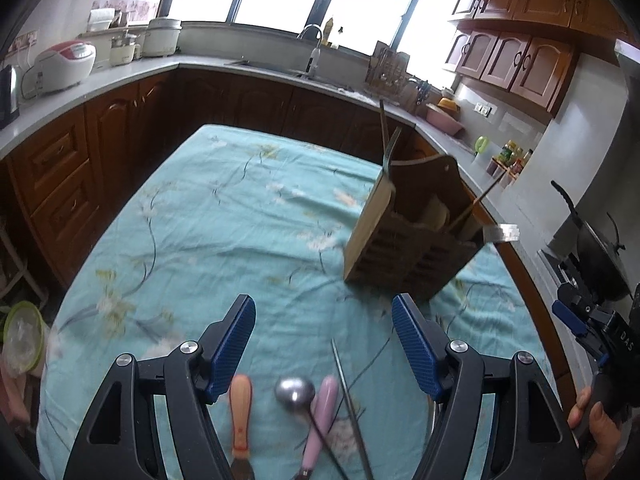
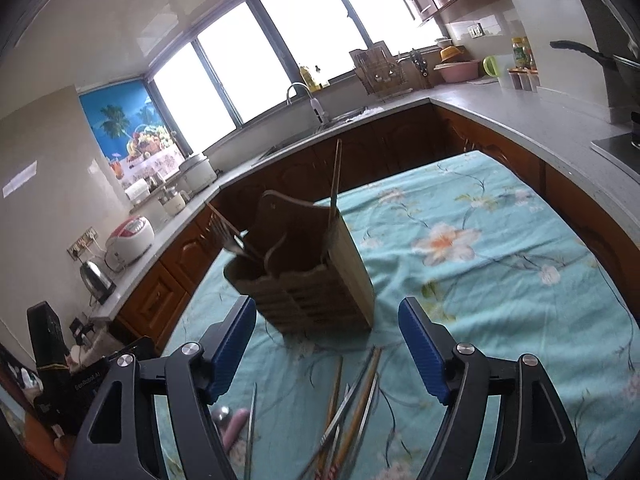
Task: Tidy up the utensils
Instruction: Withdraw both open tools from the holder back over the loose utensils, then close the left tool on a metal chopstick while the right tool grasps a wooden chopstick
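Observation:
A wooden utensil holder (image 1: 408, 236) stands on the teal floral tablecloth (image 1: 224, 224), with a fork and chopsticks sticking out; it also shows in the right wrist view (image 2: 316, 276). My left gripper (image 1: 324, 340) is open and empty above loose utensils: a wooden-handled tool (image 1: 241, 416), a metal spoon (image 1: 295, 394), a pink-handled utensil (image 1: 320, 420) and a metal chopstick (image 1: 352, 408). My right gripper (image 2: 328, 344) is open and empty above a pile of chopsticks (image 2: 352, 412), just in front of the holder. It also appears at the left wrist view's right edge (image 1: 584, 320).
Dark wood cabinets and a grey counter (image 1: 100, 80) ring the table on three sides, with rice cookers (image 1: 66, 64), a kettle, a sink faucet (image 1: 314, 46) and a dish rack. A wok (image 1: 600, 248) sits at right. A lidded container (image 1: 22, 336) lies off the table's left edge.

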